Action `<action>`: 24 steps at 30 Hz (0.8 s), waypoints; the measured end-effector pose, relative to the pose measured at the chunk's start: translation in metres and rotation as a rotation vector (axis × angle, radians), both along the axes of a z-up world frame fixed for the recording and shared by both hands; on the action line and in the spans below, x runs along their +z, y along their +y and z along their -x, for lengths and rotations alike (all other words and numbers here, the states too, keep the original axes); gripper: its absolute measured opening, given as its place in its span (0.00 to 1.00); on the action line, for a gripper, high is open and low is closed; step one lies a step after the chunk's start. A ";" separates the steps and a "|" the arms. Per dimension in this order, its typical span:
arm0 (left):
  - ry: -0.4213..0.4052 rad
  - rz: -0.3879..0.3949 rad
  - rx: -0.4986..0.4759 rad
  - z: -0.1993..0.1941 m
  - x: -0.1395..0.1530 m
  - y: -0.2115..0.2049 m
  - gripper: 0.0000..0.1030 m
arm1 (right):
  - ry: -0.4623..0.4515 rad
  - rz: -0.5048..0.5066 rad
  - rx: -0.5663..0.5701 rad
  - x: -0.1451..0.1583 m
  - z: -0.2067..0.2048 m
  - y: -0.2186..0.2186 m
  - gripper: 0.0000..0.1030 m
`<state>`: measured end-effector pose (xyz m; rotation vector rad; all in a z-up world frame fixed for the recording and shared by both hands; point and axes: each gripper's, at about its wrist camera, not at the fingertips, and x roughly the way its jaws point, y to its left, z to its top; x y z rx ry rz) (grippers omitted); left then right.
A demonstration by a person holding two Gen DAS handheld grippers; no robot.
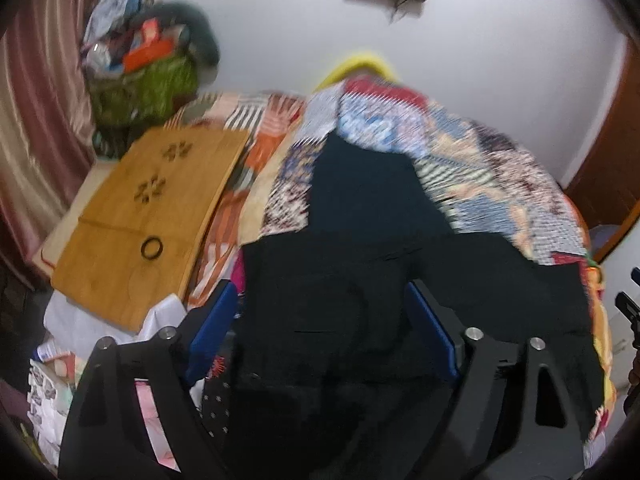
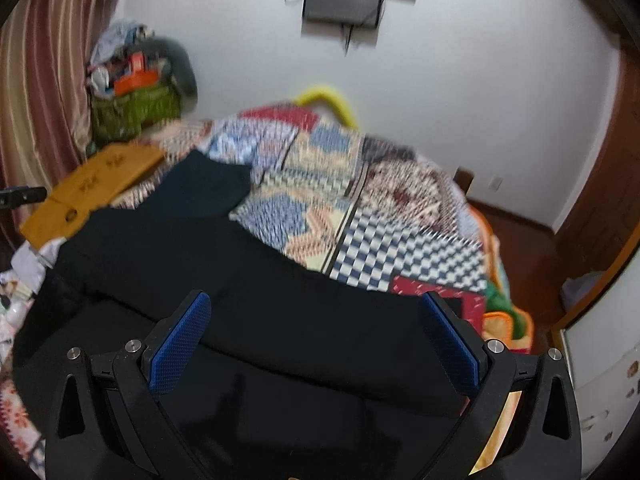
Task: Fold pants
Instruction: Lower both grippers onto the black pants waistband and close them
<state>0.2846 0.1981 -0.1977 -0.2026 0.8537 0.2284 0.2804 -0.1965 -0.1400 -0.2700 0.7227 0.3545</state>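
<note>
Closest to the lens, the left tongs (image 1: pixel 324 332) stand wide apart, two blue-padded fingers (image 1: pixel 212 332) framing dark cloth with nothing clamped between them. The right tongs (image 2: pixel 314 340) are likewise spread wide and released, their textured blue pads (image 2: pixel 180 344) hovering over the same cloth; whether the pads touch the fabric cannot be told.

The black pants (image 2: pixel 224 276) lie spread out on a bed covered by a busy patchwork quilt (image 2: pixel 384 216) of checks, zigzags and florals. The fabric is plain, very dark and mostly flat, with soft creases. In the right wrist view, one leg (image 2: pixel 208 188) stretches away toward the far left of the quilt, while the broader part lies just under the tongs. In the left wrist view the pants (image 1: pixel 360 220) narrow toward the far end of the bed.

A wooden board (image 1: pixel 148 208) with cut-out shapes rests beside the quilt on the left. Both views are blurred.
</note>
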 end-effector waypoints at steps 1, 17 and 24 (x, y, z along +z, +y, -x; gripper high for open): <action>0.023 0.009 0.008 -0.008 -0.010 0.008 0.78 | 0.022 0.004 0.009 -0.004 -0.006 -0.001 1.00; 0.226 0.021 0.020 -0.116 -0.104 0.059 0.60 | 0.333 -0.053 0.242 -0.078 -0.118 0.053 0.98; 0.254 -0.013 0.047 -0.133 -0.120 0.058 0.28 | 0.359 -0.041 0.268 -0.094 -0.135 0.069 0.85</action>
